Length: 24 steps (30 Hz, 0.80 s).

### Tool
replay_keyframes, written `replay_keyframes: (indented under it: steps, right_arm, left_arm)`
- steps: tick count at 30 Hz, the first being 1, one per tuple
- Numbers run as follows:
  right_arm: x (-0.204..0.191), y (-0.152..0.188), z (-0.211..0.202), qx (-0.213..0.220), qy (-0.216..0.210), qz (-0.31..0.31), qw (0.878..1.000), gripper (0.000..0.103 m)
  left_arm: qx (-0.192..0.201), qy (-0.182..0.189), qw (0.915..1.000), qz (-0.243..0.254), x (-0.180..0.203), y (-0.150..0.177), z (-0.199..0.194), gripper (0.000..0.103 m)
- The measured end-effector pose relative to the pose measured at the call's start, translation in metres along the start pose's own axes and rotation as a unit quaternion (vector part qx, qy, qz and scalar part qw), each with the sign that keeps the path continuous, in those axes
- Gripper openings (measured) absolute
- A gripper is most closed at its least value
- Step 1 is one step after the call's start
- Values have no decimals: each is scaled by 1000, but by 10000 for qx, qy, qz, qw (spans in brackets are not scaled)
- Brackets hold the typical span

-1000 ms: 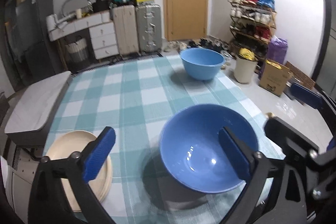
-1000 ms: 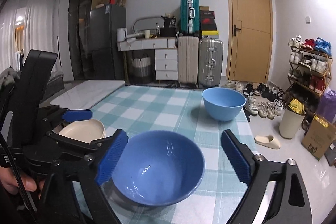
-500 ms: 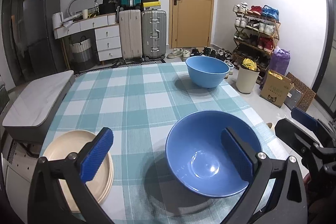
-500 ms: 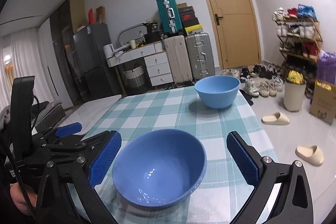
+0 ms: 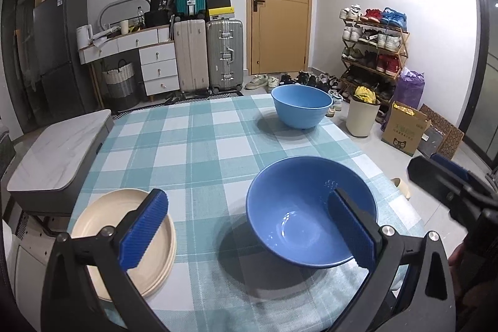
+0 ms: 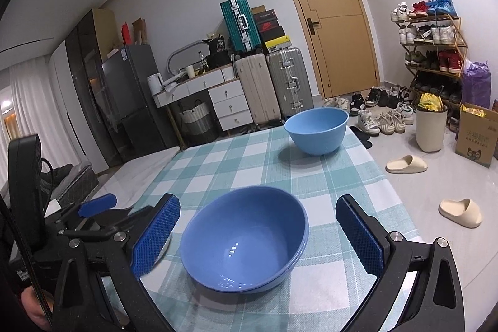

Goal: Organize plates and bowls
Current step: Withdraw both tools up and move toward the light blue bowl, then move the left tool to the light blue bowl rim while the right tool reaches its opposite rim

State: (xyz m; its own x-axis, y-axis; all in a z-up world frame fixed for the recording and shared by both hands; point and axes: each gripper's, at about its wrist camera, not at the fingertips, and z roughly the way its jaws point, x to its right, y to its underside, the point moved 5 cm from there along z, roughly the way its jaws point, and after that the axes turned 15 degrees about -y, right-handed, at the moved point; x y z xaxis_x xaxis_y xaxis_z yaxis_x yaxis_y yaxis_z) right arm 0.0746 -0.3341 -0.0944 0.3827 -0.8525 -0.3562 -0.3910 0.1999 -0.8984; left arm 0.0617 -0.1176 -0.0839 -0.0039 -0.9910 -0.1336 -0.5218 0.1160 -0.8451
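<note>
A dark blue bowl stands on the near part of the checked tablecloth; its doubled rim in the right wrist view suggests two nested bowls. A lighter blue bowl sits at the far right corner. A stack of cream plates lies at the near left, partly behind my left finger. My left gripper is open, its right finger in front of the dark bowl. My right gripper is open too, straddling the dark bowl from nearer without touching it.
The table has a drop at its right edge, with slippers on the floor. A grey marble-topped unit adjoins the left side. Suitcases, drawers and a shoe rack stand at the back.
Both cameras have tilted and drawn back slightly, and the right gripper now sits further right of the left one. The bowls and plates have not moved, and both grippers stay open.
</note>
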Motion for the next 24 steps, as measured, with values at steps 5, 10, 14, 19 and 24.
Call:
replay_keyframes:
  steps: [5,10,14,19,24]
  right_arm:
    - [-7,-13,-8,15,-125,49,9999,102]
    - [-20,-50,-4,-159,-420,111,9989,102]
    - [-31,-85,-7,-62,-528,-58,9986,102]
    - [-22,-123,4,-265,-462,-27,9986,102]
    - [1,-142,31,-572,-289,-99,9979,102]
  left_arm:
    - [-9,109,9999,-122,-9,-4,-7,103]
    - [54,185,9998,-60,-13,-22,-9,103]
    - [184,345,9992,10,-16,-45,-10,103]
    - [301,455,9984,165,-12,-74,-3,103]
    - [362,431,9984,36,-10,-110,18,103]
